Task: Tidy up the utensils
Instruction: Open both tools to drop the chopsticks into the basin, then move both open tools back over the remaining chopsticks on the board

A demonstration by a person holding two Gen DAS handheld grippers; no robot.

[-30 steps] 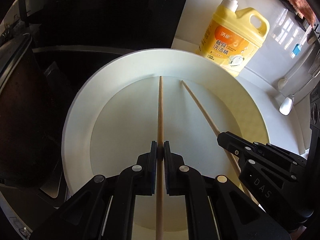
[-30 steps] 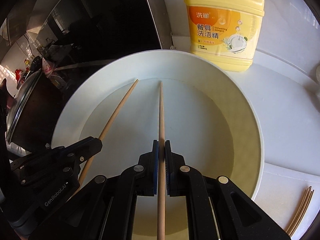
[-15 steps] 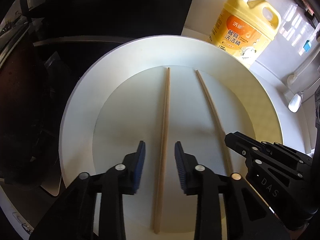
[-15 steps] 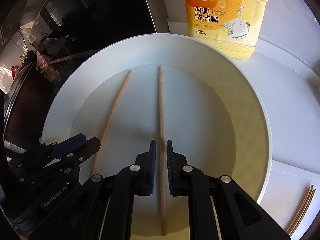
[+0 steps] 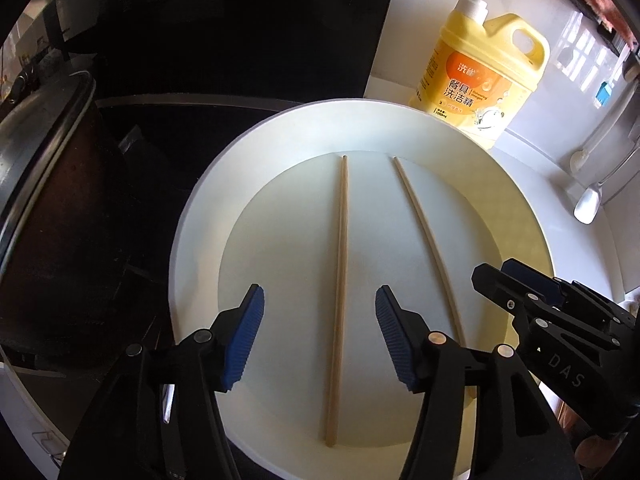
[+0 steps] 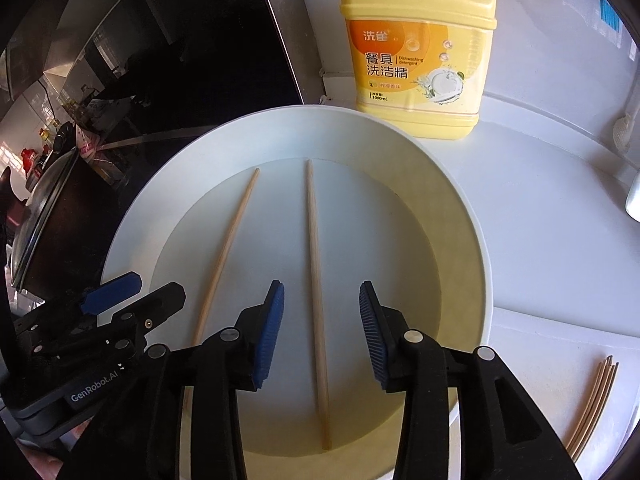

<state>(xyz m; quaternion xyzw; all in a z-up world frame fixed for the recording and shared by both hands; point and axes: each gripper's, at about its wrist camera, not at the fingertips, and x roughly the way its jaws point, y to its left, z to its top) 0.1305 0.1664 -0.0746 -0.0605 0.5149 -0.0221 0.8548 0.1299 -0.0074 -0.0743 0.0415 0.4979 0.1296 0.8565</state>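
Note:
Two wooden chopsticks lie side by side in a large white plate (image 5: 192, 248). In the left wrist view the left chopstick (image 5: 341, 280) lies free between the spread fingers of my left gripper (image 5: 319, 312), which is open and empty. The right chopstick (image 5: 426, 236) runs toward my right gripper (image 5: 496, 276). In the right wrist view my right gripper (image 6: 321, 304) is open above the right chopstick (image 6: 316, 288), apart from it. The left chopstick (image 6: 228, 248) and my left gripper (image 6: 132, 292) show at left, over the plate (image 6: 464, 216).
A yellow detergent bottle (image 5: 480, 76) (image 6: 420, 52) stands behind the plate on the white counter. Several loose chopsticks (image 6: 592, 404) lie on the counter at right. White spoons (image 5: 588, 204) hang at far right. A dark stove and a pot (image 5: 44, 184) sit at left.
Both grippers opened wide and let go of their chopsticks, which now lie flat in the plate. Both grippers have drawn back and up a little.

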